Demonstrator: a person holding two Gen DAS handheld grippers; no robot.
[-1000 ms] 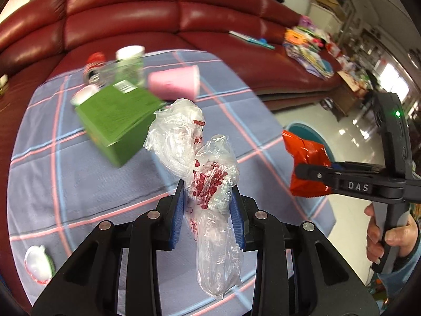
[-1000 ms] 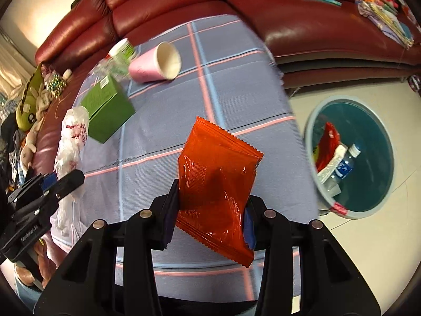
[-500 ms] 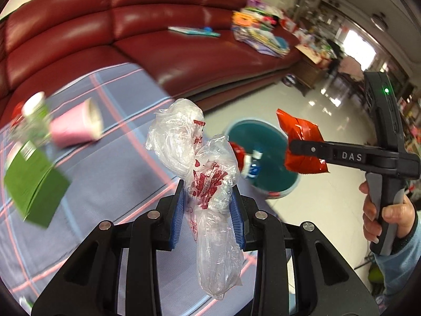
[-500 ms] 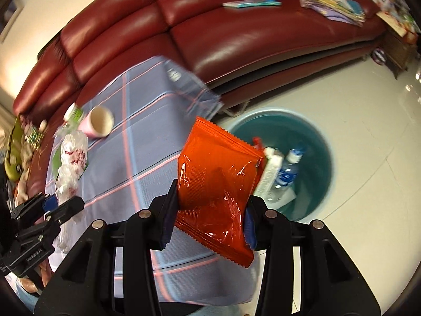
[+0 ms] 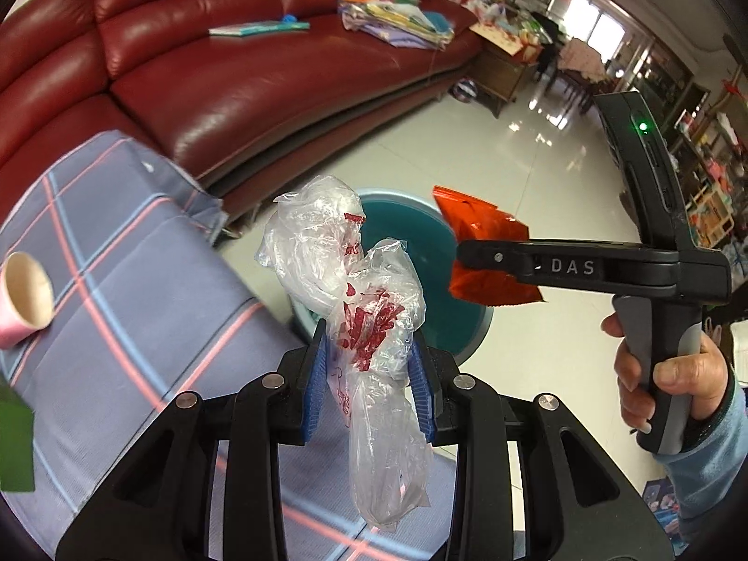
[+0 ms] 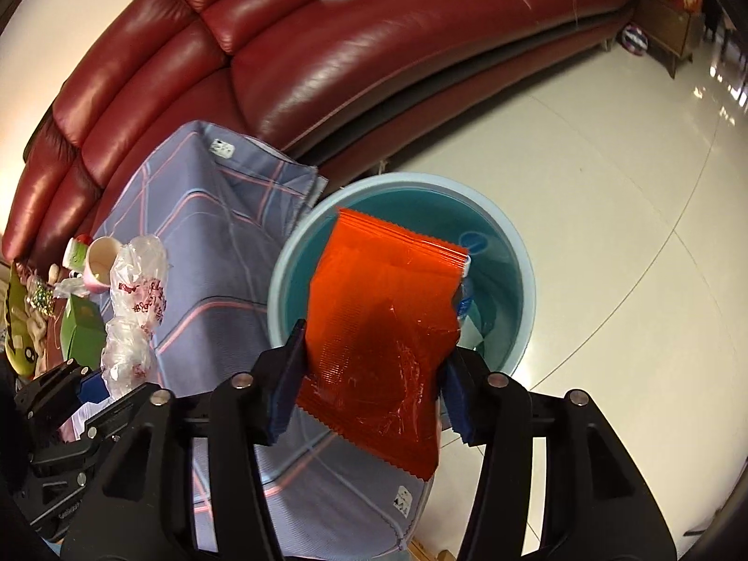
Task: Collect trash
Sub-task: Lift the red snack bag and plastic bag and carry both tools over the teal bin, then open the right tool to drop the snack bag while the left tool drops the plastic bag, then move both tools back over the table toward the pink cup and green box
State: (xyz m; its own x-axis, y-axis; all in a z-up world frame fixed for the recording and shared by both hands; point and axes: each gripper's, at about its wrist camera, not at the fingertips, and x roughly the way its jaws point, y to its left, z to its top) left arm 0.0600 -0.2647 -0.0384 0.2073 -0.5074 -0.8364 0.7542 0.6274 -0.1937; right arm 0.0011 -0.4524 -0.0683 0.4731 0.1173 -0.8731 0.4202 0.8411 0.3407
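Note:
My left gripper [image 5: 369, 374] is shut on a crumpled clear plastic bag with red print [image 5: 355, 299], held over the table's edge beside the teal bin [image 5: 411, 229]. My right gripper [image 6: 374, 374] is shut on an orange snack packet [image 6: 383, 313] and holds it above the bin [image 6: 509, 243]. The right gripper with the packet [image 5: 486, 252] also shows in the left wrist view. The left gripper and its bag [image 6: 135, 299] show at the left of the right wrist view. Some trash lies in the bin, mostly hidden by the packet.
The table wears a blue plaid cloth [image 5: 117, 308] [image 6: 210, 243]. On it are a pink paper cup [image 5: 23, 299] [image 6: 100, 264], a green box [image 6: 82, 332] and a small bottle [image 6: 77, 250]. A red leather sofa [image 5: 233, 70] curves behind. Glossy floor [image 6: 607, 163] surrounds the bin.
Both grippers have swung right, away from the table and towards the bin, each still holding its item. The orange packet now hangs over the bin's opening.

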